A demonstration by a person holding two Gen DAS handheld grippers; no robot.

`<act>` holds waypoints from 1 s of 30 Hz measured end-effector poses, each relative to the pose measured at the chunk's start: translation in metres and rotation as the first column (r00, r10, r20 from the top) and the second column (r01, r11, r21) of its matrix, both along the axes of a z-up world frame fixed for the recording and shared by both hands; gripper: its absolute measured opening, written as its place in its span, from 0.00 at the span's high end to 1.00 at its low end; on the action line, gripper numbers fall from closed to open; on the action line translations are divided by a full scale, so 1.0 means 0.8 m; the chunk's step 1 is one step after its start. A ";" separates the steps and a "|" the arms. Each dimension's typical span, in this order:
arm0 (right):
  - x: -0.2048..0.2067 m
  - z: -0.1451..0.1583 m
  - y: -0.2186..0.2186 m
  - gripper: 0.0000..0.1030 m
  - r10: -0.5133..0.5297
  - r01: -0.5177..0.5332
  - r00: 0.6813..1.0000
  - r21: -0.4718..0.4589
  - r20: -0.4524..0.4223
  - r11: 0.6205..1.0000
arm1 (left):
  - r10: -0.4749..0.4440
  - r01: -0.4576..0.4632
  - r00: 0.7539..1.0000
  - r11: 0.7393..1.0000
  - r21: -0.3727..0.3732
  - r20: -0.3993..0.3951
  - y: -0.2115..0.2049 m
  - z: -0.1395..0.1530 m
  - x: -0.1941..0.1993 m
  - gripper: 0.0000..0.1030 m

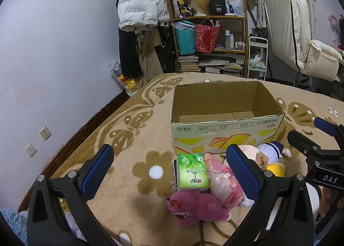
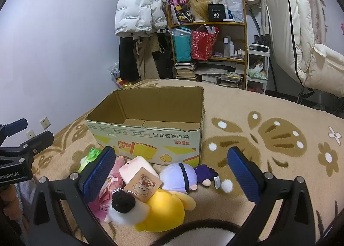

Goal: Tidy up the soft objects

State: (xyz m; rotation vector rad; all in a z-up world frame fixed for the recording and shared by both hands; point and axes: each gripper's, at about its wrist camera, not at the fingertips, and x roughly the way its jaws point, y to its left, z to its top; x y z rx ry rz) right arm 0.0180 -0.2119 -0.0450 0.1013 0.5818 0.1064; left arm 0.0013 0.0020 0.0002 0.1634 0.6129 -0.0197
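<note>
An open, empty cardboard box [image 1: 225, 125] [image 2: 150, 136] stands on the tan flowered blanket. Before it lies a pile: a green tissue pack [image 1: 192, 171], a magenta plush bear [image 1: 197, 206], a pink wrapped item [image 1: 223, 181] [image 2: 107, 190], a pale purple-and-white plush [image 2: 180, 178] [image 1: 271, 152], a yellow plush [image 2: 163, 211] and a pink soft toy with a bear tag [image 2: 139, 170]. My left gripper [image 1: 169, 172] is open above the tissue pack and bear. My right gripper [image 2: 172, 175] is open above the purple and yellow plushes.
A wooden shelf [image 1: 208, 37] with bags, books and bottles stands behind the bed, with hung coats [image 1: 139, 5] to its left and a white quilt [image 1: 301, 31] at right. The wall [image 1: 53, 52] runs along the left. A black-and-white plush [image 2: 204, 235] lies nearest.
</note>
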 end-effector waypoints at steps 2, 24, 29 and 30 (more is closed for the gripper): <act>0.000 0.000 0.000 0.00 0.001 -0.001 1.000 -0.001 -0.001 1.000 | 0.000 0.000 1.000 1.000 0.001 -0.001 0.000 -0.001 0.000 0.00; 0.003 -0.004 -0.004 0.00 0.016 -0.015 0.999 0.030 -0.033 0.999 | 0.010 -0.021 0.993 0.995 -0.096 -0.114 0.017 -0.017 0.018 0.00; 0.006 -0.004 -0.003 0.00 0.021 -0.019 0.999 0.034 -0.050 0.999 | 0.031 -0.051 0.986 0.991 -0.122 -0.161 0.026 -0.025 0.029 0.00; 0.007 -0.004 -0.003 0.00 0.021 -0.019 0.998 0.035 -0.053 0.999 | 0.033 -0.056 0.984 0.990 -0.126 -0.173 0.027 -0.027 0.033 0.00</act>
